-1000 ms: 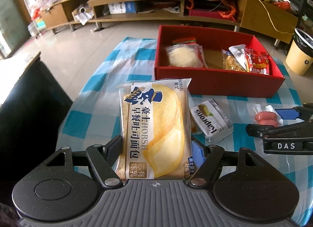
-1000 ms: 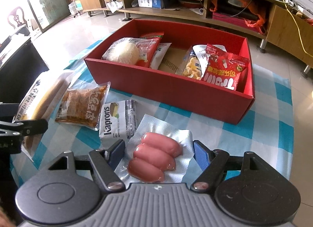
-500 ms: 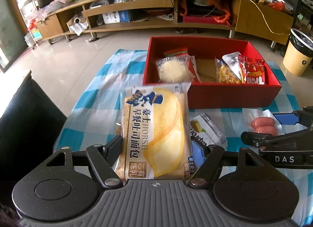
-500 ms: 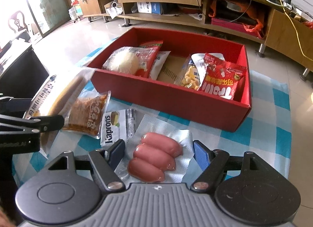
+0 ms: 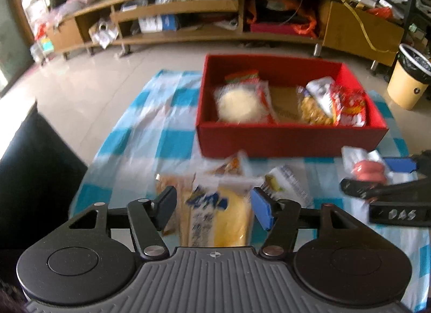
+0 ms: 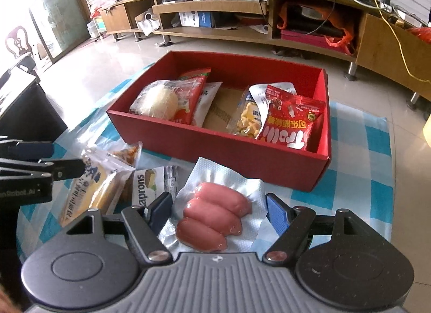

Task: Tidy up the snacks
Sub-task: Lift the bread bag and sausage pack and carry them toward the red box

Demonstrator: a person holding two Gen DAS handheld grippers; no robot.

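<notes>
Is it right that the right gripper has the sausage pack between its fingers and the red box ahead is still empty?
Not quite: the red box already holds several snack packets, as the right wrist view shows. The sausage pack does sit between the right gripper fingers.

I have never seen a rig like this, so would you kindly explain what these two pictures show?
No robot here: a person holds a two-finger gripper in each hand, and each picture comes from a camera on one gripper, looking along its fingers. The left gripper is closed on a bread packet. The right gripper holds a sausage pack. On the blue checked cloth lie a Kaprons packet, another snack packet and a red box already holding snacks.
</notes>
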